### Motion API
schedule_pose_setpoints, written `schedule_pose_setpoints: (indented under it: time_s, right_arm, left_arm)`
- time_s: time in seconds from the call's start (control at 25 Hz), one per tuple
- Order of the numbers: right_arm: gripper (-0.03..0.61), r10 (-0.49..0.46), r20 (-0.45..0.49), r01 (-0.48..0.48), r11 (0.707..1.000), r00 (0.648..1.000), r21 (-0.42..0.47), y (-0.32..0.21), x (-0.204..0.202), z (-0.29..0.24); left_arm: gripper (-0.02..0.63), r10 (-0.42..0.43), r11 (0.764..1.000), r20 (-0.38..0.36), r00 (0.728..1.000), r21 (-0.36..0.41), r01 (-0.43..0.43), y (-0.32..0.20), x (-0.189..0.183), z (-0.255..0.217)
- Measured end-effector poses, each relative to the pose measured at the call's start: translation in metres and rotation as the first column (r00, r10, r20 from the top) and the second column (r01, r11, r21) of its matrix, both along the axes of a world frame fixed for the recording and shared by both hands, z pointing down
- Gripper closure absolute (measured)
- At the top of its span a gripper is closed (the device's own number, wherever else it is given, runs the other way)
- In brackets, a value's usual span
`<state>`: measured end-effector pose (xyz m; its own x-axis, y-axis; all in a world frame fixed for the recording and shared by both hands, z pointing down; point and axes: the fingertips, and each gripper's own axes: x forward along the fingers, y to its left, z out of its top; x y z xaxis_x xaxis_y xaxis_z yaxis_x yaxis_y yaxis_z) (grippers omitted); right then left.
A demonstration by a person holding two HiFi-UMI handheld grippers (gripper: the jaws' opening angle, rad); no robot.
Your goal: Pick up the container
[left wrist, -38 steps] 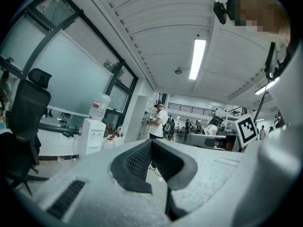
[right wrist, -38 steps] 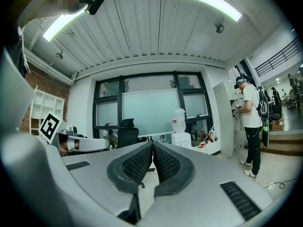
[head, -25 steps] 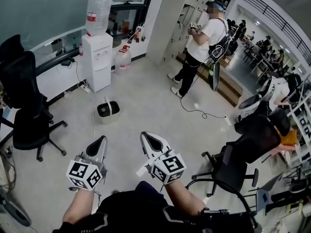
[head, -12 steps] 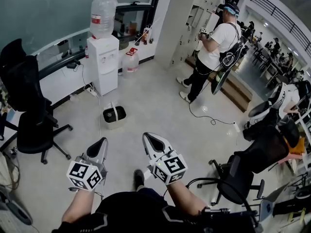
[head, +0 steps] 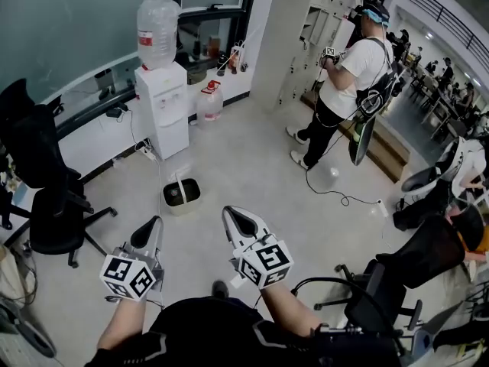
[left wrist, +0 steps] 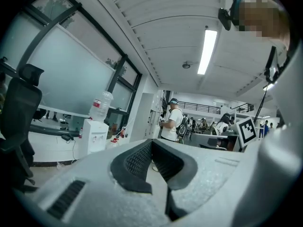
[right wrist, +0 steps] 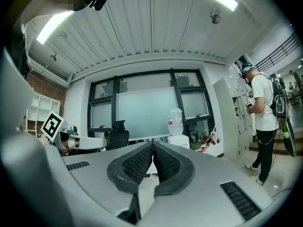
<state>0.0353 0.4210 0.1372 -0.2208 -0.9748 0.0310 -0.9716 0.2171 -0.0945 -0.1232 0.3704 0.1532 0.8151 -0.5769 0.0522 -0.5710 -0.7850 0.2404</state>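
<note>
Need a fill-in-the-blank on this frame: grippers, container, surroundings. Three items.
1. The left gripper and right gripper both have their jaws ____, with nothing between them.
2. The container stands on the ____, apart from both grippers.
3. On top of the white water dispenser sits a large clear ____.

Missing words: shut; floor; bottle.

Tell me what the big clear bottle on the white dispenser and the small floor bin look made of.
Big clear bottle: probably plastic, translucent and faintly glossy. Small pale floor bin with upright handle: likely matte plastic; too small to confirm.
</note>
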Motion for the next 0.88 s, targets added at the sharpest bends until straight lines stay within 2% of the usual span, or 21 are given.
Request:
schedule_pose_setpoints:
  time_s: [0.48, 0.88]
  right_arm:
    - [0.569, -0.032, 0.022, 0.032, 0.999, 0.999, 0.012, -0.044, 0.075, 0.008]
    - [0.569, -0.061, 0.028, 0.060, 0.998, 0.998, 0.009, -0.076, 0.107, 0.011]
  left_arm:
    - [0.606, -0.022, 1.000, 0.047, 0.999, 0.004, 0.022, -0.041, 0.071, 0.005]
    - [0.606, -0.026, 1.000, 0.073, 0.997, -0.003, 0.026, -0.063, 0.099, 0.014]
